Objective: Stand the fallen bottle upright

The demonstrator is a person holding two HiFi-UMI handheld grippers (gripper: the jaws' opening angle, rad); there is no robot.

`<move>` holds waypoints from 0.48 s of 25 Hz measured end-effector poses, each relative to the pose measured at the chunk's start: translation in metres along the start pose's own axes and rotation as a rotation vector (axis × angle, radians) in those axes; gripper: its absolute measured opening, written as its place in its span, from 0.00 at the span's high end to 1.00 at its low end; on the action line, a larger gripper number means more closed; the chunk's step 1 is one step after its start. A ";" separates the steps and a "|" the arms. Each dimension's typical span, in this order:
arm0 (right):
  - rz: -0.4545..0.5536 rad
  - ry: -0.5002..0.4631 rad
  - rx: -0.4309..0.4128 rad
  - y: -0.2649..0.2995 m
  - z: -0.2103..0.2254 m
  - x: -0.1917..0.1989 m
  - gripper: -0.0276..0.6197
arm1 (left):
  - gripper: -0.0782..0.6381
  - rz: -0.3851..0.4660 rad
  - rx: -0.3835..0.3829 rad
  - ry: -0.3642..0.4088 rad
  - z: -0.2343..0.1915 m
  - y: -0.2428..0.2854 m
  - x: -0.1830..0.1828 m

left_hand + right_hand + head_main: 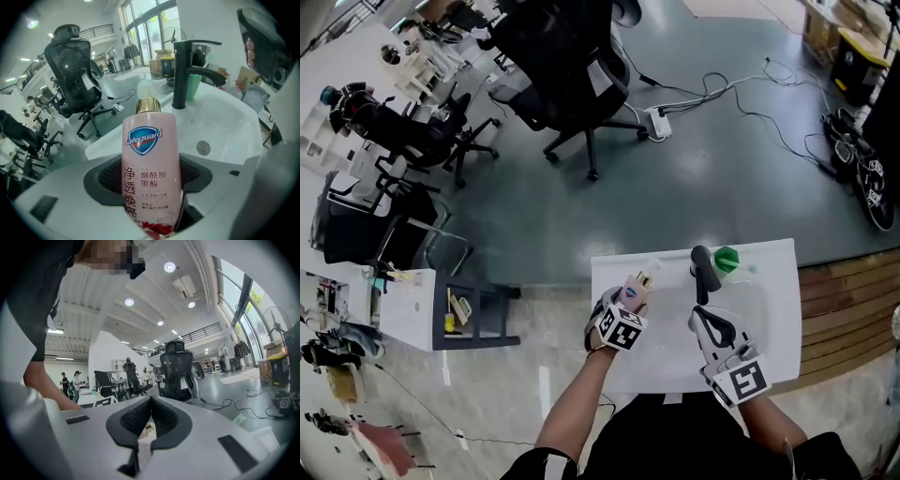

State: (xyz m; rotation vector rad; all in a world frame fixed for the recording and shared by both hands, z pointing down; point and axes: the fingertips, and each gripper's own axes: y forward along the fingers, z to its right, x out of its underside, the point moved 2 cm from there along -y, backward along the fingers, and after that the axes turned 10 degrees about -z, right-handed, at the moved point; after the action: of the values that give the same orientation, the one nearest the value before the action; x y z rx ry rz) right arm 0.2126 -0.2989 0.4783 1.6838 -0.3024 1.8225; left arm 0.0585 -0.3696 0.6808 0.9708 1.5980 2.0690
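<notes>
A pink Safeguard bottle [150, 159] with a gold cap stands nearly upright between the jaws of my left gripper [150, 180], whose dark pads press on its lower sides. In the head view the bottle [636, 288] is lifted over the left part of the white basin [769, 319], with the left gripper [623, 314] under it. My right gripper [712, 326] hovers over the basin to the right, pointing level. Its jaws [150, 401] meet at the tips with nothing between them.
A black tap [703, 267] rises at the basin's back edge, with a green cup [727, 260] beside it. The drain [203, 147] lies in the bowl beyond the bottle. Office chairs [572, 66] and floor cables [741, 94] lie beyond the counter.
</notes>
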 end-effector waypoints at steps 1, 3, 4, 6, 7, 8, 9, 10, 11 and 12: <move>0.001 -0.002 -0.005 0.002 -0.004 -0.002 0.93 | 0.45 0.027 -0.005 -0.010 -0.002 -0.006 0.000; 0.013 -0.001 0.000 0.006 -0.011 -0.005 0.93 | 0.45 0.075 -0.013 -0.028 -0.007 -0.017 0.002; 0.009 -0.001 0.003 0.009 -0.013 -0.004 0.93 | 0.45 0.094 -0.015 -0.036 -0.008 -0.021 0.004; 0.004 -0.005 -0.004 0.013 -0.020 -0.003 0.93 | 0.45 0.135 -0.020 -0.054 -0.011 -0.031 0.006; 0.004 -0.008 -0.009 0.016 -0.023 -0.004 0.93 | 0.45 0.158 -0.024 -0.065 -0.013 -0.036 0.006; 0.005 -0.011 -0.013 0.018 -0.027 -0.004 0.93 | 0.45 0.186 -0.031 -0.077 -0.016 -0.042 0.006; 0.004 -0.012 -0.016 0.020 -0.030 -0.004 0.93 | 0.45 0.216 -0.041 -0.090 -0.019 -0.049 0.006; 0.002 -0.013 -0.019 0.022 -0.032 -0.003 0.93 | 0.45 0.250 -0.054 -0.105 -0.024 -0.055 0.004; 0.000 -0.016 -0.021 0.024 -0.034 -0.003 0.93 | 0.45 0.289 -0.068 -0.121 -0.028 -0.061 0.003; -0.004 -0.022 -0.025 0.026 -0.036 -0.003 0.93 | 0.45 0.332 -0.080 -0.141 -0.034 -0.068 0.000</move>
State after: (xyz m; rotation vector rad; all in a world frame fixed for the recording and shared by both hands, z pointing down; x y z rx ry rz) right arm 0.1687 -0.2997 0.4761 1.6871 -0.3296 1.7919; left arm 0.0265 -0.3730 0.6124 1.3975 1.3461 2.1972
